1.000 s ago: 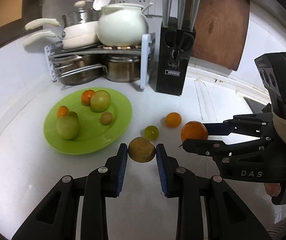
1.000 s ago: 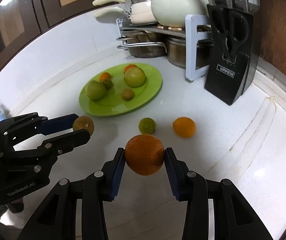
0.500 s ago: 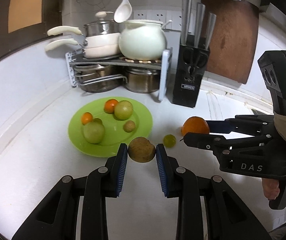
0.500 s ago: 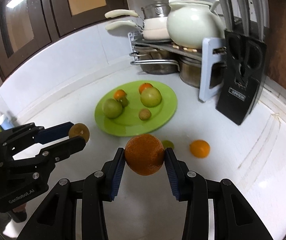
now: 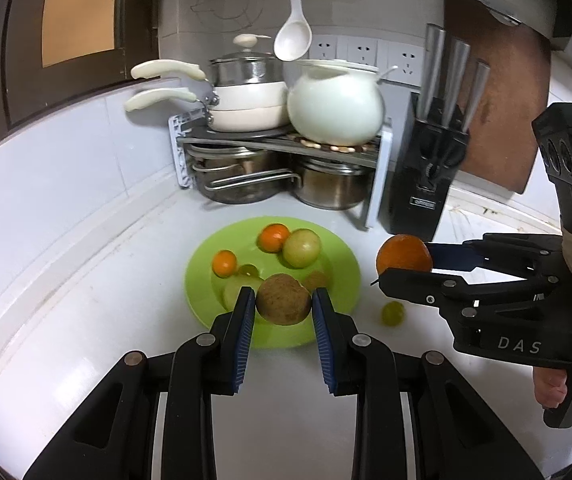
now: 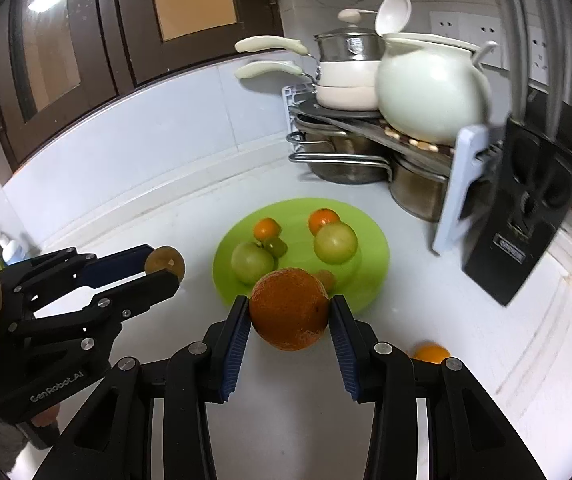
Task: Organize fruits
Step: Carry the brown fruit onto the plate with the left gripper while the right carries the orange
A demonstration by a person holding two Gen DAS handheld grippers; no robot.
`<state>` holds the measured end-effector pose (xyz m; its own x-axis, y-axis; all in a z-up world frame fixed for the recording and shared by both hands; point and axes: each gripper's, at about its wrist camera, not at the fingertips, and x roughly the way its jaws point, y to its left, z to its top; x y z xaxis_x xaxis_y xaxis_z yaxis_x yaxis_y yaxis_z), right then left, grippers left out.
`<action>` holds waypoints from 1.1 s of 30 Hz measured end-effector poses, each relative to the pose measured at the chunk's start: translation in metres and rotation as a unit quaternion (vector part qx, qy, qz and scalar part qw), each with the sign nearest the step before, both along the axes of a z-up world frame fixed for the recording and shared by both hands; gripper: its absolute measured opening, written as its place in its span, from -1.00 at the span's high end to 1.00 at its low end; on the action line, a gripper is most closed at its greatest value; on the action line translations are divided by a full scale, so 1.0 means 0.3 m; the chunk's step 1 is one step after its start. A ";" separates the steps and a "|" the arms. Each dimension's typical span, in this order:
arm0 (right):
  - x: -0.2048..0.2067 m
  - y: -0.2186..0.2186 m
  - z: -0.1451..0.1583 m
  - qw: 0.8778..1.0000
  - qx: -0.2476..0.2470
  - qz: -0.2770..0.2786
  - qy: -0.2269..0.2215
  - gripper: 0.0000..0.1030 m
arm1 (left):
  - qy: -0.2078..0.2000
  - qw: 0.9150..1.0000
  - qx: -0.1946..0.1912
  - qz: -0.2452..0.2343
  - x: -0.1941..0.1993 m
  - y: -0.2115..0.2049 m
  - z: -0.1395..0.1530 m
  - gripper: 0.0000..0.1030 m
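My left gripper (image 5: 284, 304) is shut on a brown round fruit (image 5: 283, 299) and holds it above the near edge of the green plate (image 5: 342, 264). My right gripper (image 6: 289, 312) is shut on a large orange (image 6: 289, 313), also raised near the plate (image 6: 374, 252). The plate holds two green apples (image 6: 335, 241), two small oranges (image 6: 267, 228) and smaller fruits. A small green fruit (image 5: 392, 313) lies on the counter right of the plate. A small orange (image 6: 430, 353) lies on the counter by my right gripper's finger.
A pot rack (image 5: 278, 148) with pans, steel pots and a white pot (image 5: 336, 104) stands behind the plate. A black knife block (image 5: 430, 184) and a brown cutting board (image 5: 498, 92) stand to the right. The white wall curves along the left.
Both grippers have lifted their fruits off the counter and moved up and toward the plate. The brown fruit now hangs over the plate's near edge.
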<state>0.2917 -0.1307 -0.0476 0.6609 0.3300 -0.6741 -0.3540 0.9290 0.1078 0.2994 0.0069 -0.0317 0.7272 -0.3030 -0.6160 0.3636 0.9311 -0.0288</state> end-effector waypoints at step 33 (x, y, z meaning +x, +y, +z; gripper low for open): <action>0.506 0.175 -0.143 0.998 -0.040 0.027 0.051 0.20 | 0.097 0.995 0.011 0.017 0.448 0.102 -0.196 0.43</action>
<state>0.4434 -0.0782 -0.0905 0.5703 0.3059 -0.7624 -0.3940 0.9162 0.0729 0.4339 0.0376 -0.0905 0.6040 -0.2659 -0.7513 0.3222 0.9437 -0.0750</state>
